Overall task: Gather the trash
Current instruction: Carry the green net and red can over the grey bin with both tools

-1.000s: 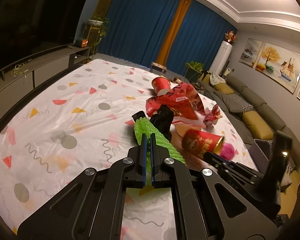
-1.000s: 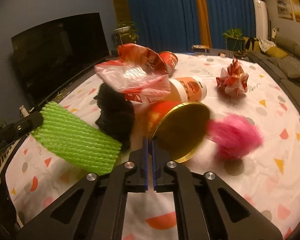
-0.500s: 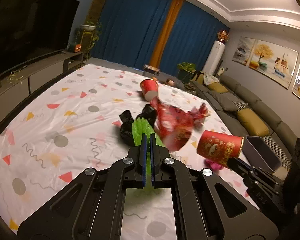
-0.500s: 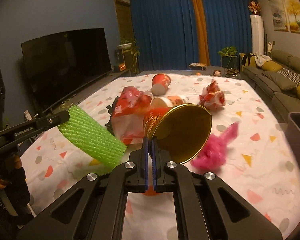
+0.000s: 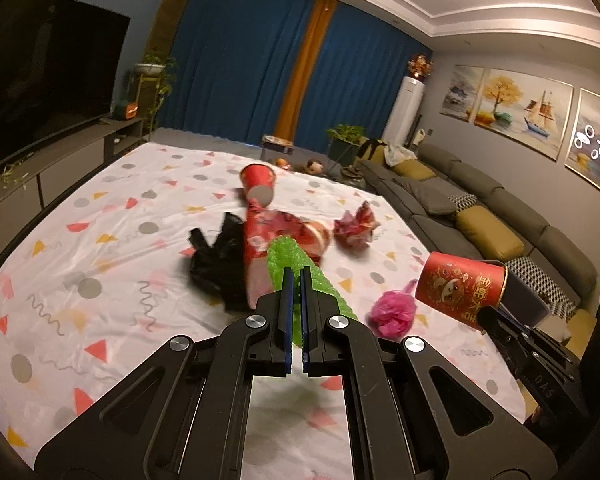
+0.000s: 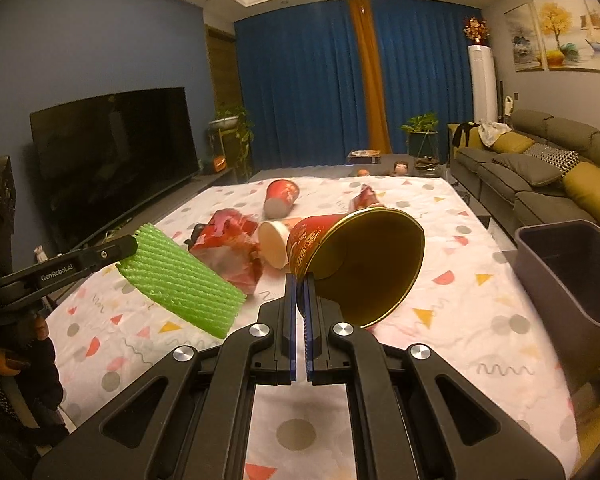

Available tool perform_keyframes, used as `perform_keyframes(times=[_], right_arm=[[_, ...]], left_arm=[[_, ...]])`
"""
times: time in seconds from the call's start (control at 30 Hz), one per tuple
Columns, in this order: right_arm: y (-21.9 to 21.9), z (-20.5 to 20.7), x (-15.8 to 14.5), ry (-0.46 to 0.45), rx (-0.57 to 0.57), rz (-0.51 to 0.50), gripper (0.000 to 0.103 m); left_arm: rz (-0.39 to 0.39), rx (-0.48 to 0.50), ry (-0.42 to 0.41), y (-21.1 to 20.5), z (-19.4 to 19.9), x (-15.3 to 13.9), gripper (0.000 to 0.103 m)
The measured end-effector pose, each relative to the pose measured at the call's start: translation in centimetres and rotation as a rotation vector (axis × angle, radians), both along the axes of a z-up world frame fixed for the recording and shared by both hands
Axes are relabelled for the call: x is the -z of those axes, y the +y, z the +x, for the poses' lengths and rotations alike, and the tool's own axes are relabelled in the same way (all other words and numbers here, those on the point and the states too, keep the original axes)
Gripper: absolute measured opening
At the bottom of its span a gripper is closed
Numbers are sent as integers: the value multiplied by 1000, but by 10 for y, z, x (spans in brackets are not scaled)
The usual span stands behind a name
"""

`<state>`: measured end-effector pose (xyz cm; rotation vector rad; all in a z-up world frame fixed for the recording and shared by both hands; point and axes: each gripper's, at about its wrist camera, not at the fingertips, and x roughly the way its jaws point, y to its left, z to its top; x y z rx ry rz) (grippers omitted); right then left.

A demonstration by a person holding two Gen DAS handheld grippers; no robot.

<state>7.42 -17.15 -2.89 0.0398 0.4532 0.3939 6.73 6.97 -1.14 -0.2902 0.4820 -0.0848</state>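
Risk: right gripper [image 6: 299, 300] fingers pinch only the rim of the red paper cup [image 6: 356, 262], held in the air just beside the grey bin [image 6: 572, 276]; a thin rim grip may let the cup swing or slip before it clears the bin's wall. Left gripper [image 5: 296, 300] fingers are clenched on the green foam net [image 6: 180, 278], well apart from the bin; floppy, it may snag on the way over.

Both claws have risen off the littered desk [image 6: 452, 216], the red cup [image 6: 352, 260] and green foam net [image 6: 180, 280] now carried beside the grey bin [image 6: 572, 280].
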Motion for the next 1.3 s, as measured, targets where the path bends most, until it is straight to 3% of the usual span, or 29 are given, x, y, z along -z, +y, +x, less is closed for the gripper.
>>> perform_keyframes(times=[0.6, 0.97, 1.3], right_arm=[[-79, -5, -12, -56, 163, 20, 4], [-161, 2, -14, -89, 394, 7, 4], [-212, 20, -2, -74, 540, -24, 4]], left_arm=[[5, 184, -37, -92, 32, -23, 2], [-14, 370, -109, -208, 79, -48, 2], [-6, 460, -119, -304, 118, -33, 2]])
